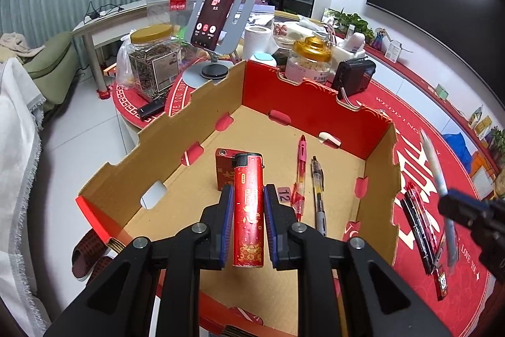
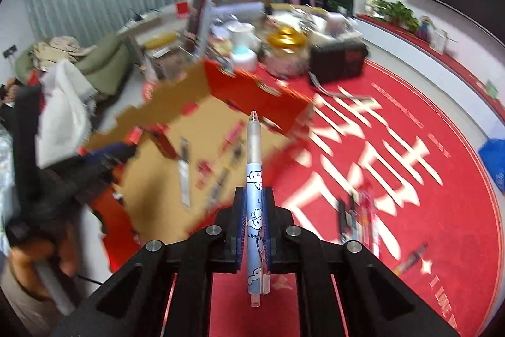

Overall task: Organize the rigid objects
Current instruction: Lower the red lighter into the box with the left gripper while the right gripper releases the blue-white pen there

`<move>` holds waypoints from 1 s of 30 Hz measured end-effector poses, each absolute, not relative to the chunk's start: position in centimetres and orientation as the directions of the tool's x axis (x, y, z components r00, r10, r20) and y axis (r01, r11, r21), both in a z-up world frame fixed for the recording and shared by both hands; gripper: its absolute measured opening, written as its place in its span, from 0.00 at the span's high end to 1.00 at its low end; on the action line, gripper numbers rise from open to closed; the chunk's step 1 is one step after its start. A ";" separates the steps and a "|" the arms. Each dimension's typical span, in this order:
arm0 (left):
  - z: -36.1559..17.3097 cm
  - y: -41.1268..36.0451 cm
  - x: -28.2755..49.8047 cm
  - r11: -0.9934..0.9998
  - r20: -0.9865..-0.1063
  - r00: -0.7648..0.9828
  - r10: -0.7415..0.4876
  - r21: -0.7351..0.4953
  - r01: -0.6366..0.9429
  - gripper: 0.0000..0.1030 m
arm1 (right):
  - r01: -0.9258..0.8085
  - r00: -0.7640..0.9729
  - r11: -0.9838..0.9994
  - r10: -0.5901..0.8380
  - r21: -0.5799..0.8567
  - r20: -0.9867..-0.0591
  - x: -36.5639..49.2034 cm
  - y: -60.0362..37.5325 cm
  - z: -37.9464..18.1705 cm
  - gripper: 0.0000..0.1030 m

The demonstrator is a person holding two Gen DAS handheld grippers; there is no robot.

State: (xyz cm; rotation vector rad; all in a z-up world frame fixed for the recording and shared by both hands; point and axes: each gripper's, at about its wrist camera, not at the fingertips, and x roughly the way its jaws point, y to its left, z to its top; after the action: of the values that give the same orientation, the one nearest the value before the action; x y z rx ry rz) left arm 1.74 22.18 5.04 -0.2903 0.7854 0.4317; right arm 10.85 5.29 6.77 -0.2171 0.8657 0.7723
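Box [image 1: 315, 112] ahead of fingers holds two pens, red case. Left fingers [image 1: 249, 195] clamp lighter [image 1: 248, 210]; right fingers [image 2: 255, 204] clamp blue pen [image 2: 255, 179]. Several pens [image 1: 423, 229] remain on worktop [image 1: 410, 116].

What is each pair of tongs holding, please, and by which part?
Left tongs: red lighter, gripped around mid-body. Right tongs: light blue pen, gripped mid-barrel.

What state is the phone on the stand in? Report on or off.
On. The phone leans on its grey stand behind the box, screen lit with round buttons showing.
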 end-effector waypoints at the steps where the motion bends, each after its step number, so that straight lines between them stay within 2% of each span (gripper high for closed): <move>1: 5.1 22.3 1.8 0.873 -0.733 0.625 0.268 -0.090 -0.480 0.80 | -0.697 0.399 0.706 0.528 0.125 -0.750 10.8 6.4 6.9 0.90; 15: 3.9 23.9 2.6 0.858 -0.756 0.594 0.275 -0.085 -0.506 0.80 | -0.696 0.316 0.699 0.506 0.167 -0.802 12.9 12.8 3.4 0.90; 24: 1.7 24.3 4.4 0.871 -0.816 0.533 0.225 -0.077 -0.486 0.80 | -0.674 0.292 0.723 0.447 0.149 -0.845 13.9 13.4 1.0 0.90; 26: 1.1 24.4 5.0 0.881 -0.839 0.504 0.206 -0.066 -0.469 0.72 | -0.667 0.295 0.730 0.443 0.150 -0.847 14.1 13.3 0.9 0.90; 27: 1.2 24.4 5.1 0.884 -0.840 0.506 0.195 -0.073 -0.462 0.61 | -0.664 0.297 0.733 0.441 0.149 -0.847 14.2 13.2 0.9 0.90; 28: 1.3 24.3 5.1 0.887 -0.841 0.508 0.186 -0.079 -0.455 0.40 | -0.659 0.303 0.737 0.442 0.150 -0.844 14.3 13.1 0.9 0.90; 30: 1.7 24.0 5.4 0.892 -0.844 0.502 0.189 -0.067 -0.448 0.20 | -0.645 0.331 0.752 0.438 0.138 -0.836 14.3 12.5 1.4 0.89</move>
State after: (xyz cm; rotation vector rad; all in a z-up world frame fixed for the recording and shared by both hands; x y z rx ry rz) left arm 5.36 24.04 1.71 -0.2938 0.9729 0.3914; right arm 14.30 12.54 1.39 -0.2352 1.0080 0.7161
